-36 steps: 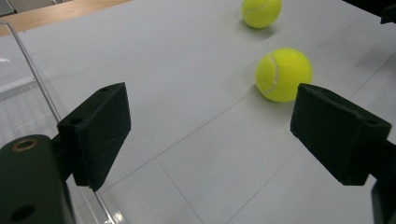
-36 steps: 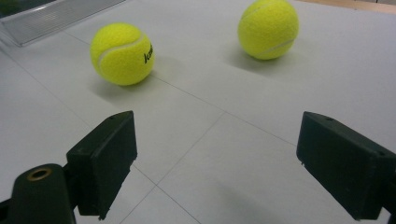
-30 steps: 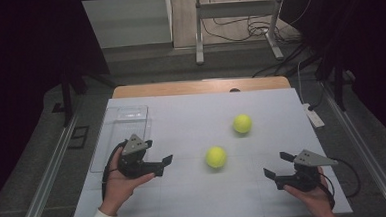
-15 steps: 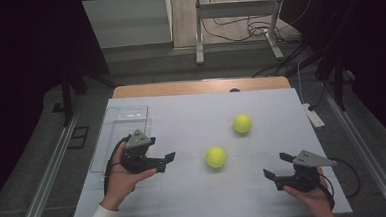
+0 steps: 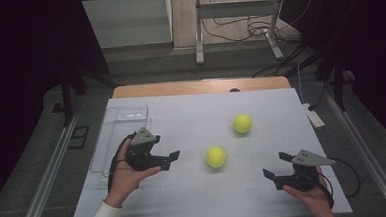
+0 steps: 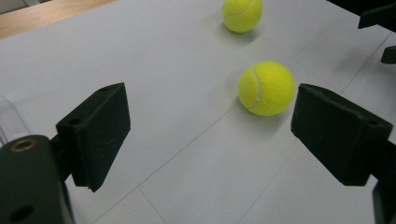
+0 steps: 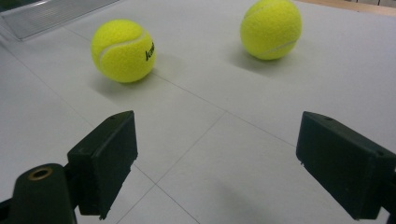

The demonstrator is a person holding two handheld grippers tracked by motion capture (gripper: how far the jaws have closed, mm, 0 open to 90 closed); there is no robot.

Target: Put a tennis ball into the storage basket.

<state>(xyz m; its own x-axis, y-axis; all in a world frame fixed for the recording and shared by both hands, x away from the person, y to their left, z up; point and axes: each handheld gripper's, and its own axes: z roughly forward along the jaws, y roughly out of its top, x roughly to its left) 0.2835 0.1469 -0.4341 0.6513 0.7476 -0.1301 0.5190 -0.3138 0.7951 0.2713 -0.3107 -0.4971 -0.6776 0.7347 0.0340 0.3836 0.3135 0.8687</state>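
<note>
White table (image 5: 195,198): L gripper (image 5: 169,160) open nr tennis ball (image 5: 216,157).

Two tennis balls on the white counter (image 5: 181,109), a hand-held gripper on either side.

The left hand-held gripper (image 5: 169,160) points its parted, empty jaws at the near ball (image 5: 216,157); its jaws have just been opening. The far ball (image 5: 242,123) lies beyond. The right hand-held gripper (image 5: 277,168) hovers apart, jaws spread. A clear tray (image 5: 123,114) lies at the left edge.
</note>
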